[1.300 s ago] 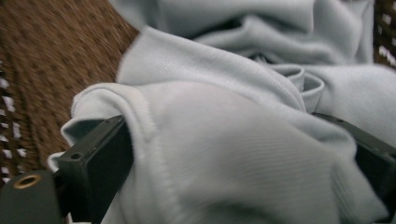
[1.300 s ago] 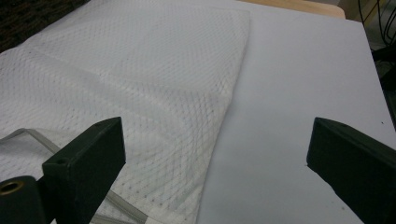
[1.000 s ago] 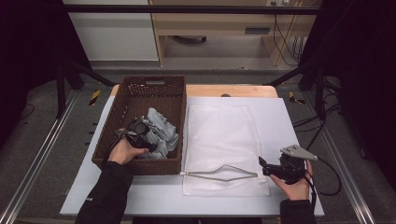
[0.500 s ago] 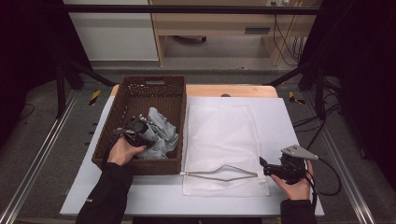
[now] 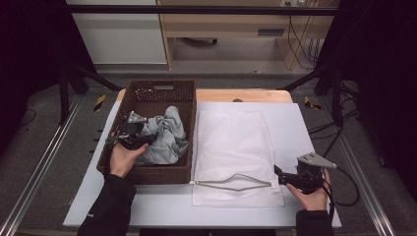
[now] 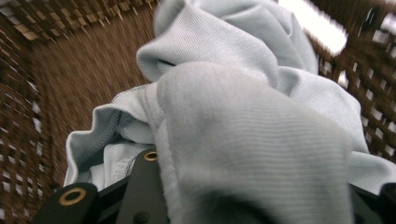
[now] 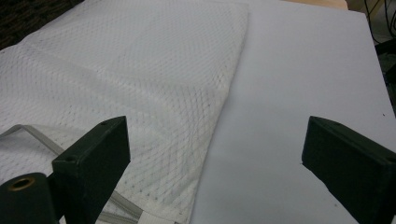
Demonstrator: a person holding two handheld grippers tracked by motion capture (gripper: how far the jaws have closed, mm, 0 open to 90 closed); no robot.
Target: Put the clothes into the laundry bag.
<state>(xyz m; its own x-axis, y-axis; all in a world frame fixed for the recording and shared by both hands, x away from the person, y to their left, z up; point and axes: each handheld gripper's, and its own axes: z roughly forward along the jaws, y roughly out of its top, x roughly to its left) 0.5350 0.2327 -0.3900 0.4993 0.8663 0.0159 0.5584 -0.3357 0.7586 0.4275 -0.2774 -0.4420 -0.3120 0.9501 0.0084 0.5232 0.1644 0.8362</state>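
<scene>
A crumpled grey cloth (image 5: 167,137) lies in a brown wicker basket (image 5: 157,84) on the left of the table. My left gripper (image 5: 146,141) is inside the basket, shut on a fold of that grey cloth (image 6: 252,107), which drapes over its jaws and hides the tips. A white mesh bag (image 5: 236,142) lies flat beside the basket, its grey zip opening (image 5: 231,182) at the near end. My right gripper (image 5: 278,175) stands open just off the bag's near right corner. In the right gripper view, its jaws straddle the mesh bag's (image 7: 116,70) edge with nothing between them.
The white table top (image 5: 305,123) has bare room right of the bag and along the near edge. The basket's woven walls (image 6: 28,93) close in around the left gripper. Dark floor, metal rails and cables surround the table.
My left gripper has shifted a little toward the far side of the basket, taking the grey cloth with it. The right gripper has barely moved.
</scene>
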